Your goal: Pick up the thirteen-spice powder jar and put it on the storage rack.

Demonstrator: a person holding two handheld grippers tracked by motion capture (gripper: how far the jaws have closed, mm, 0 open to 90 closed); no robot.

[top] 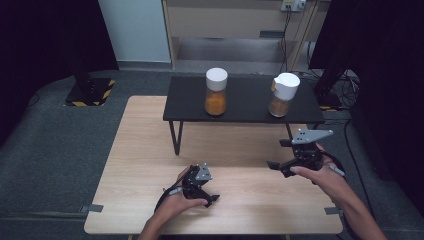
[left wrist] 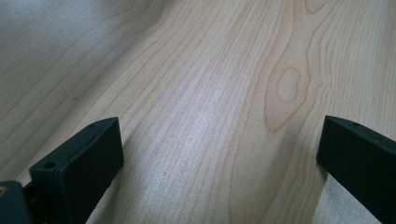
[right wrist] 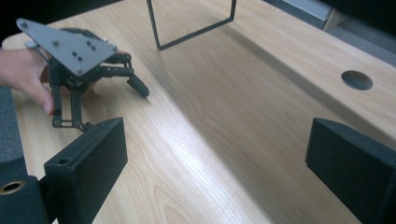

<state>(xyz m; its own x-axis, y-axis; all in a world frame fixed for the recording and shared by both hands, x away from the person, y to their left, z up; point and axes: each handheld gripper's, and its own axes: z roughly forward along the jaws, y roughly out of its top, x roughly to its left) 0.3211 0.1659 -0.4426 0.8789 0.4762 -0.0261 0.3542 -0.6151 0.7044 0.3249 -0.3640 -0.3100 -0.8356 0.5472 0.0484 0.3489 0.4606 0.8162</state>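
Observation:
Two clear jars with white lids stand on a low black stand at the back of the wooden table. The left jar holds orange powder. The right jar holds browner powder, and its lid sits tilted. My left gripper rests low over the table's front, open, with bare wood between its jaws. My right gripper hovers in front of the stand's right end and points left, open and holding nothing. The left gripper and its hand appear at the upper left of the right gripper view.
The stand's thin black legs rise from the table ahead of the right gripper. A round dark hole sits in the tabletop at the right of that view. Grey floor surrounds the table, with a cabinet and cables behind.

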